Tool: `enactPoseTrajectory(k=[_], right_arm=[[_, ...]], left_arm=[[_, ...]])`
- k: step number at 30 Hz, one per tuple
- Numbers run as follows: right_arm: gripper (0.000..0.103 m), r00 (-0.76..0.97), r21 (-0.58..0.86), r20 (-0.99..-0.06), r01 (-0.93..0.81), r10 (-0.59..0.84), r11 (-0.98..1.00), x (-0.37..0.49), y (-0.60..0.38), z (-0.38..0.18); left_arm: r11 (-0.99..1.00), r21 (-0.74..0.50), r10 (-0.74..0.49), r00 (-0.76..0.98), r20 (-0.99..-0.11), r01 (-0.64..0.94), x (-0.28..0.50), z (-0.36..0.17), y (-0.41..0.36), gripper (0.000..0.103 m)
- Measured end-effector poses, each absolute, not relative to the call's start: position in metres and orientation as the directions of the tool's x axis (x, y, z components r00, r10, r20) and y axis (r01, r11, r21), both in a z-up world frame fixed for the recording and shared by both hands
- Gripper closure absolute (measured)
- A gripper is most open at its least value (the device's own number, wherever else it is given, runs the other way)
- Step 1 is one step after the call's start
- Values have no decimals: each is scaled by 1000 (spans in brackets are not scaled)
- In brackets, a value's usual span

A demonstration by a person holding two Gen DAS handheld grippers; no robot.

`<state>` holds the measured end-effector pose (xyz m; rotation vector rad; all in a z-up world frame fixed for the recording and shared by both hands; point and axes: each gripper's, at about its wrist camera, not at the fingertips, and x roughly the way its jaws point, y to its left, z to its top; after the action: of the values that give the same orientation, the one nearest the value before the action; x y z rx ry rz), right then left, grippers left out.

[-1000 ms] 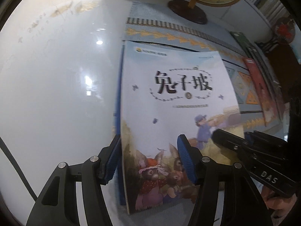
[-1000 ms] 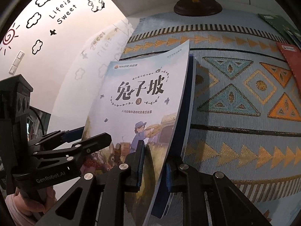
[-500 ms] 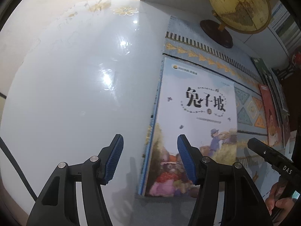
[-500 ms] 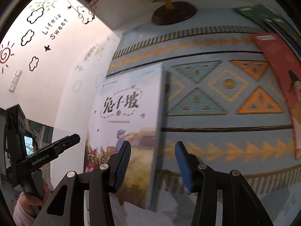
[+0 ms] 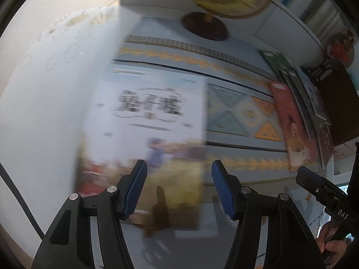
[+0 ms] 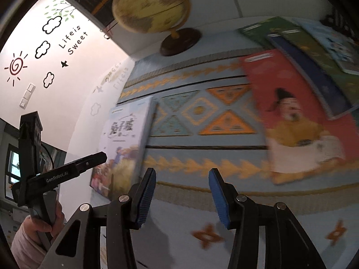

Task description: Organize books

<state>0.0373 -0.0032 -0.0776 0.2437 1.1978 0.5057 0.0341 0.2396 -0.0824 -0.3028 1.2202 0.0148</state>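
Change: both my claws, left claw (image 5: 178, 187) and right claw (image 6: 181, 198), are now released, backing off | rabbit book (image 5: 145, 139) lying flat, left of red book (image 6: 296, 121) | next: red book.

Two hand-held grippers, each with black arms and ribbed blue pads. The left gripper (image 5: 178, 187) has its jaws spread wide apart with nothing between the pads. The right gripper (image 6: 182, 198) is likewise spread wide, gripping nothing. Seen from the right wrist camera, the person's left hand (image 6: 39, 223), in a pink sleeve, grips the left gripper's handle. From the left wrist camera, the right hand (image 5: 332, 243) is partly visible around the right gripper's handle.
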Motion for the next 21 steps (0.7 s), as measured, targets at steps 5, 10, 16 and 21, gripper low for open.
enactPoseTrajectory(k=[5, 10, 16, 21], right_arm=[[56, 303, 410, -837, -205, 455, 889, 33, -75, -79], [55, 333, 366, -862, -115, 383, 923, 47, -147, -86], [55, 377, 371, -854, -41, 359, 928, 85, -210, -82], [52, 430, 375, -834, -20, 346, 927, 121, -249, -70]], left_arm=[[962, -246, -192, 342, -920, -121, 42, -86, 172, 44], [963, -267, -240, 326, -914, -42, 58, -96, 105, 38], [958, -284, -276, 329, -903, 24, 86, -98, 52, 38], [950, -308, -306, 352, -885, 50, 119, -88, 17, 38]])
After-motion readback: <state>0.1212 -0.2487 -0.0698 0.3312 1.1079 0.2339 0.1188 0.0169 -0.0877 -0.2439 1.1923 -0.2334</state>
